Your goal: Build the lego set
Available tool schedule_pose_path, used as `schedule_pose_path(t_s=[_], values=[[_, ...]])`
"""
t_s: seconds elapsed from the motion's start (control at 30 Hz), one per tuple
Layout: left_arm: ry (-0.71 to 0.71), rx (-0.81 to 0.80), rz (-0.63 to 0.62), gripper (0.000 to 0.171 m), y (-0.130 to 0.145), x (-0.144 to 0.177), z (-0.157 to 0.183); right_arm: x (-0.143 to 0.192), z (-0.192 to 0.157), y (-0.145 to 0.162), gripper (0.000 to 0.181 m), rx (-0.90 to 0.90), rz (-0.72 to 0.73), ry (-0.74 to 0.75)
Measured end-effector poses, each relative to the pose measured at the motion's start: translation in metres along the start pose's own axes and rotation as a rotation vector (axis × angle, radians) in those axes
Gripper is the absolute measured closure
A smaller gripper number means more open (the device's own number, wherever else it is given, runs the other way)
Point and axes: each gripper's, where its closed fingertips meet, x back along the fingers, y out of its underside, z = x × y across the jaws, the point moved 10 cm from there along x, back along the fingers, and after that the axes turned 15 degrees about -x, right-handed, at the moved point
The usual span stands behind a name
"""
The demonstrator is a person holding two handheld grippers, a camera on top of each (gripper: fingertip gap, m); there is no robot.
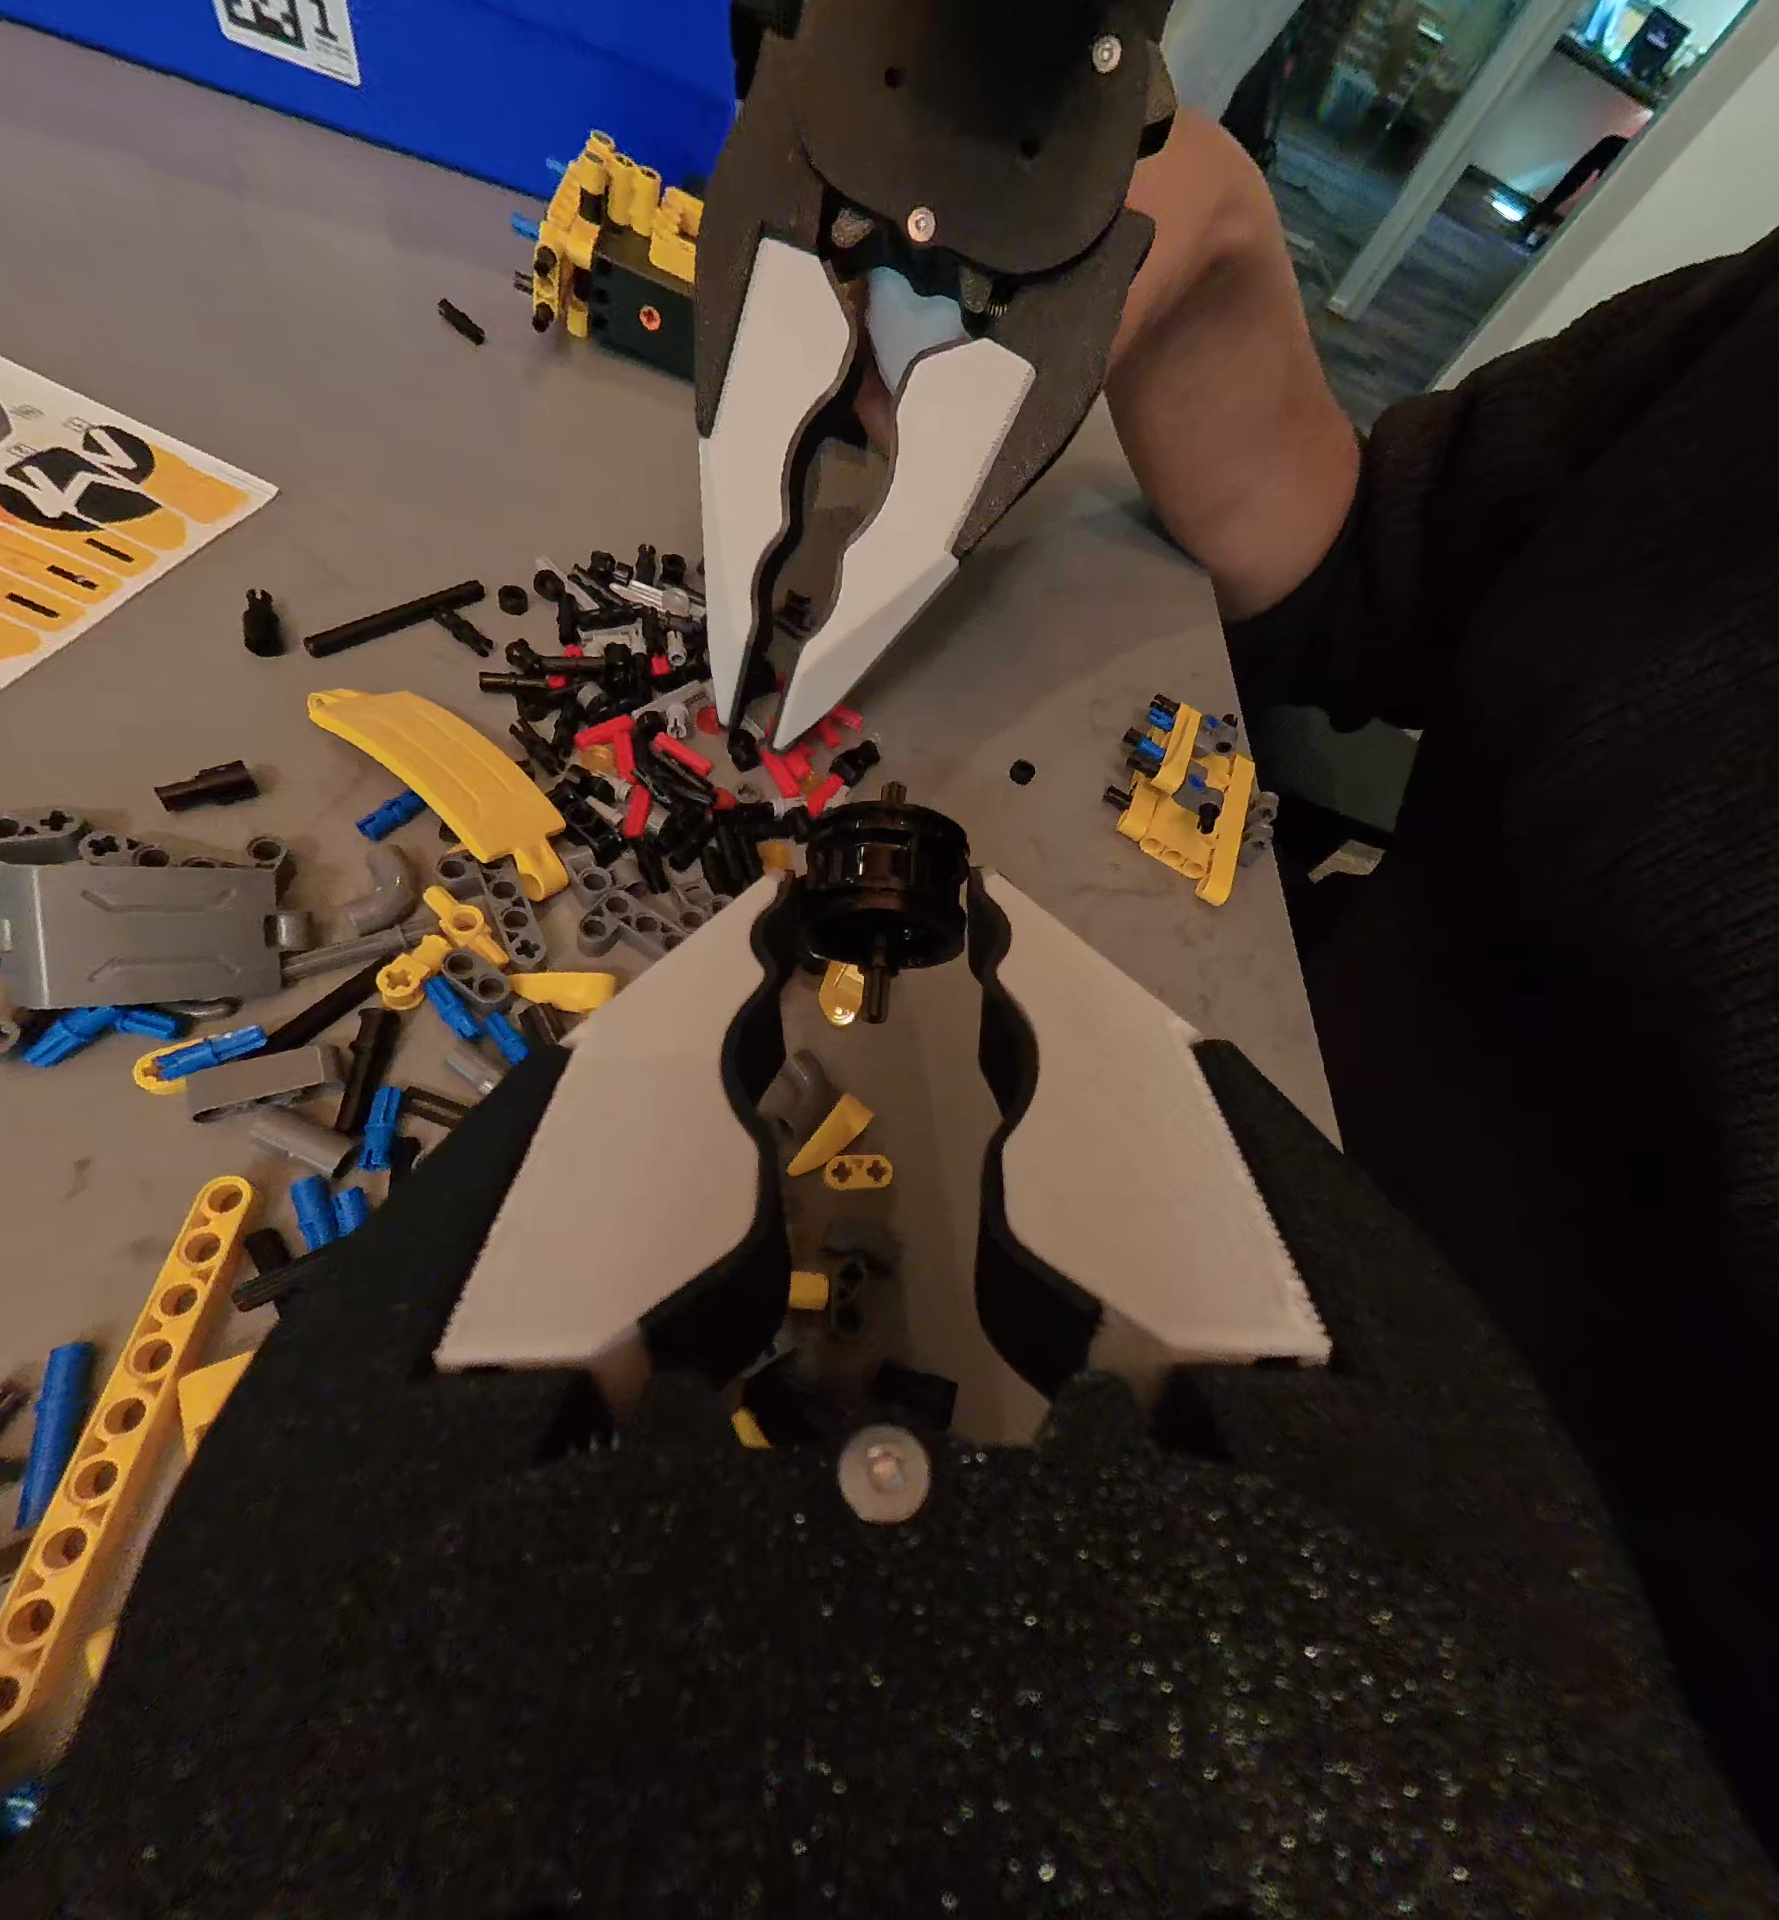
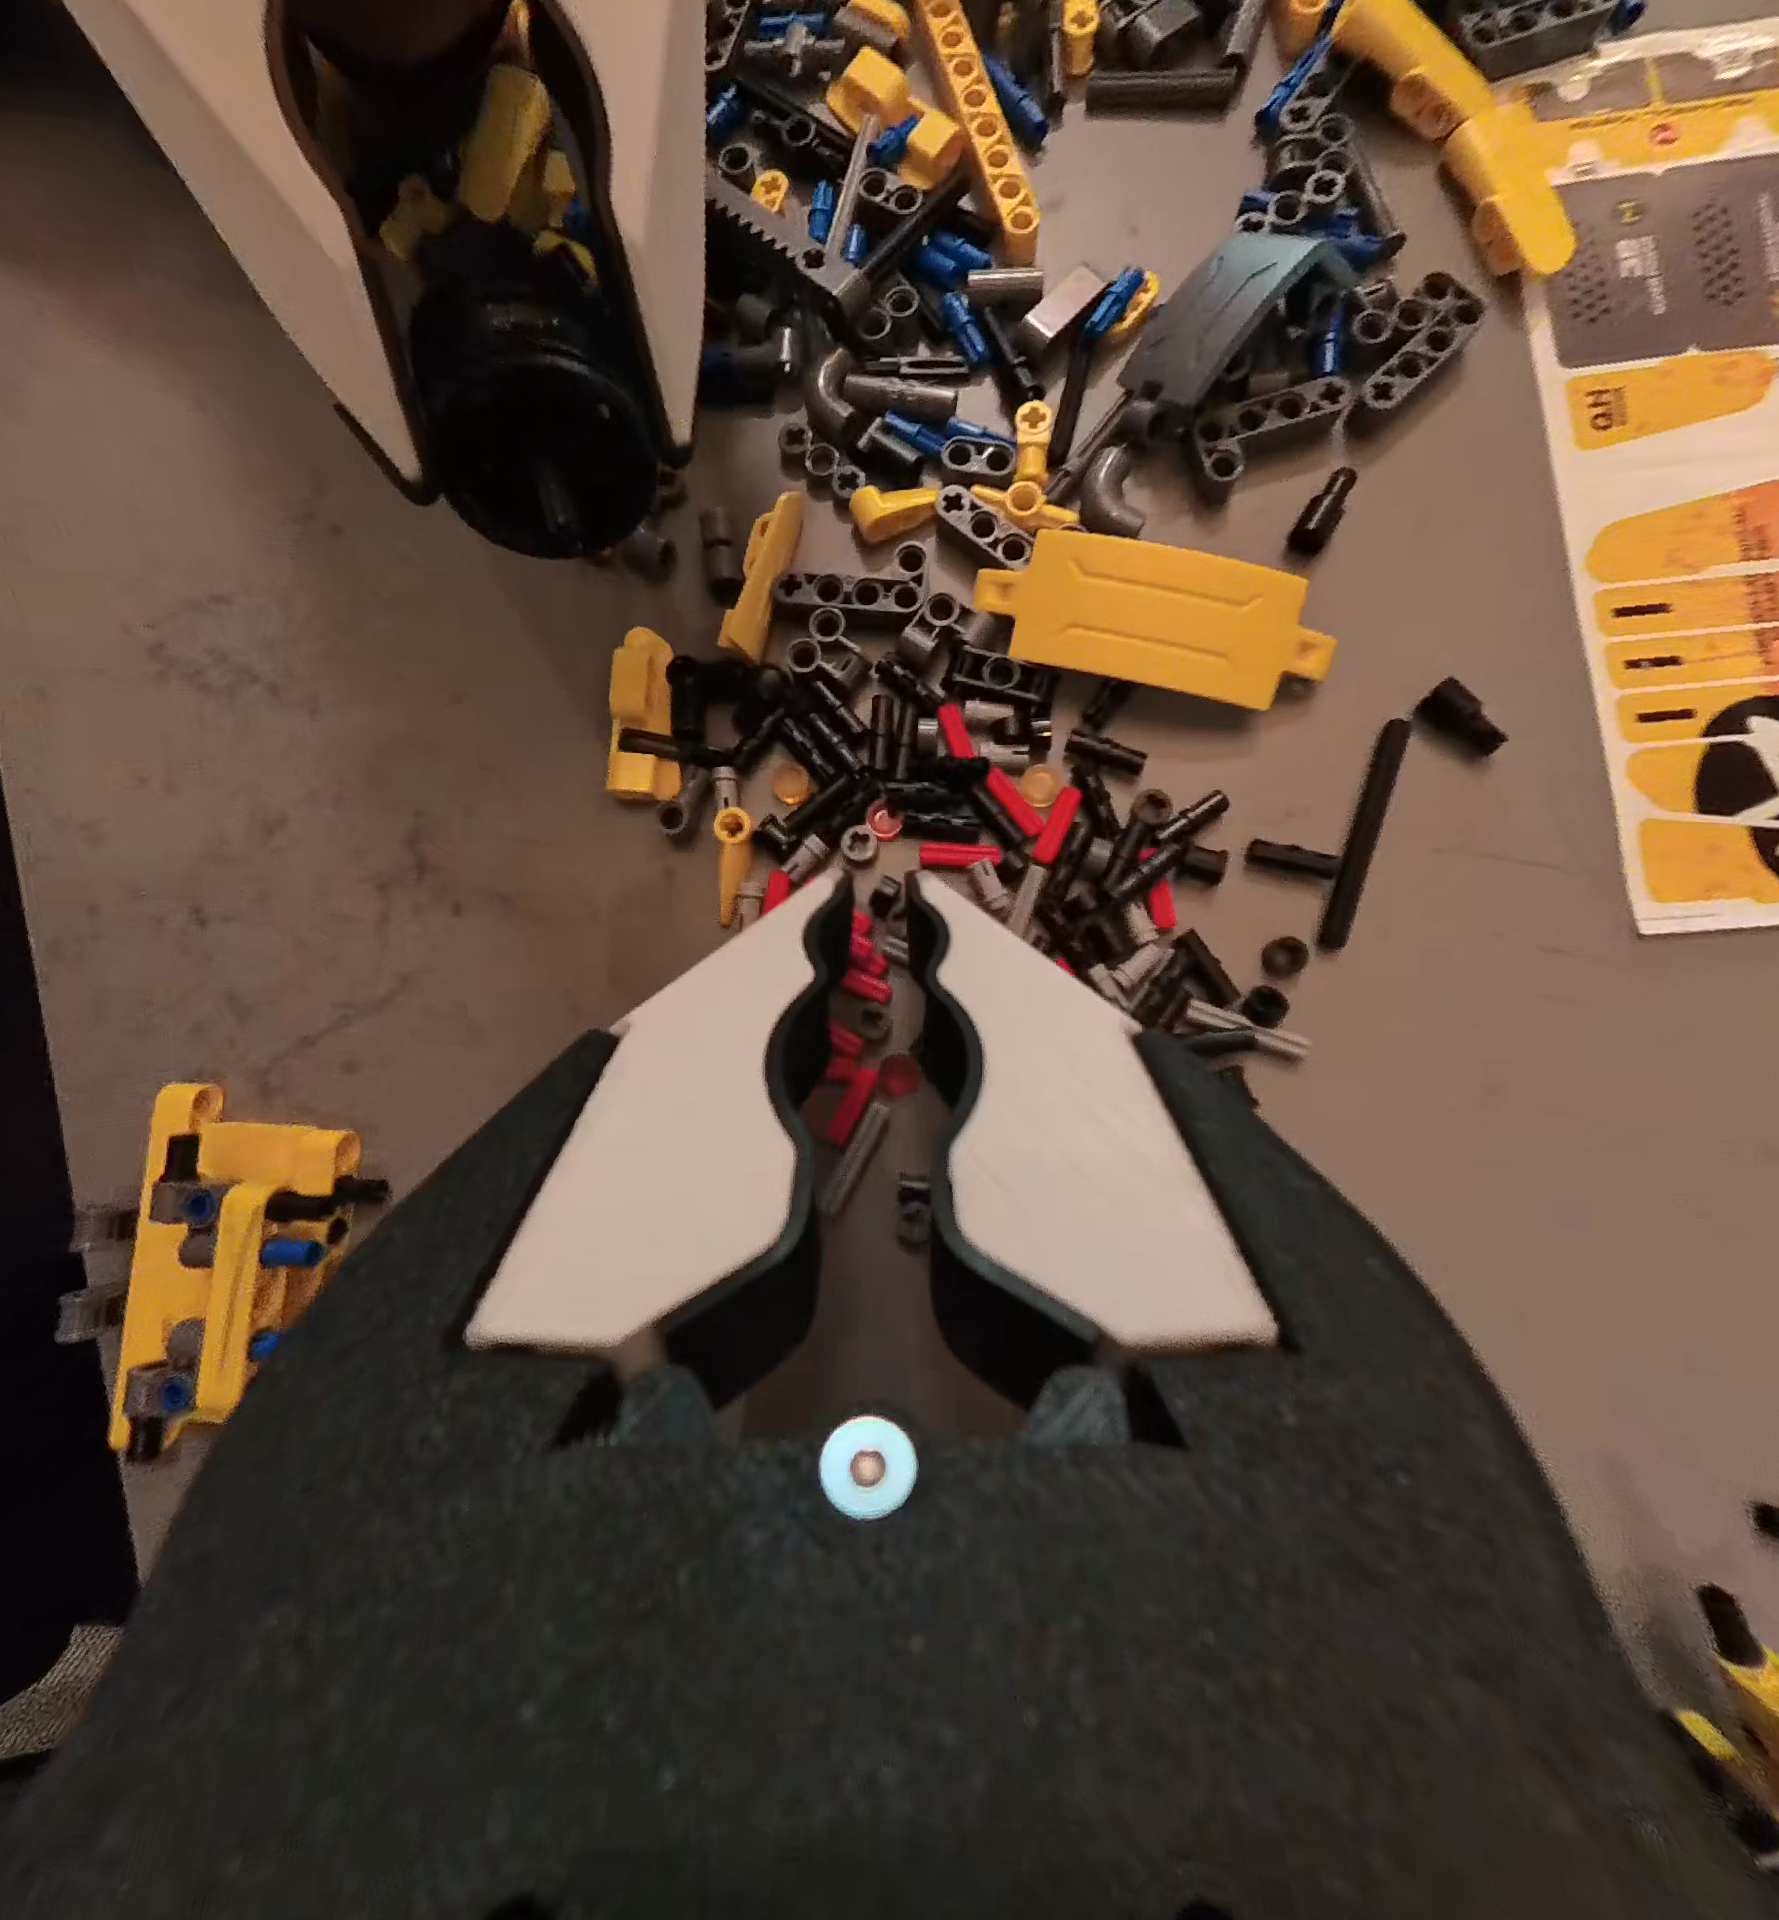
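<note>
My left gripper (image 1: 880, 881) is shut on a black wheel hub (image 1: 890, 920) with a short axle through it, held just above the grey table (image 1: 241, 343). It also shows at the top left of the right wrist view, with the hub (image 2: 532, 384) between its fingers. My right gripper (image 2: 880, 883) points down into a pile of small black, red and grey pins (image 2: 968, 800). Its tips are nearly together around a small black pin (image 2: 885, 896). In the left wrist view the right gripper (image 1: 760, 736) stands upright in the same pile (image 1: 646, 748), just beyond the hub.
Loose yellow, grey and blue beams and panels (image 1: 137, 935) spread left of the pile. A yellow sub-assembly (image 1: 1186, 800) lies near the table's right edge. A sticker sheet (image 1: 64, 540), a blue box (image 1: 449, 73) and a yellow-black build (image 1: 615, 239) lie beyond. A person's arm (image 1: 1228, 416) is at right. My hands' fingertips stand some 8 cm from each other. From my right tips it is roughly 20 cm to the yellow-black build (image 1: 615, 239); from my left, 25 cm.
</note>
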Motion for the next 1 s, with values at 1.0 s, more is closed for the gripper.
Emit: schedule_pose_path(t_s=[1.0], values=[[-0.177,0.148,0.230,0.139,-0.001,0.032,-0.023,-0.035,-0.074,0.004,0.176,0.310,-0.117,-0.341]])
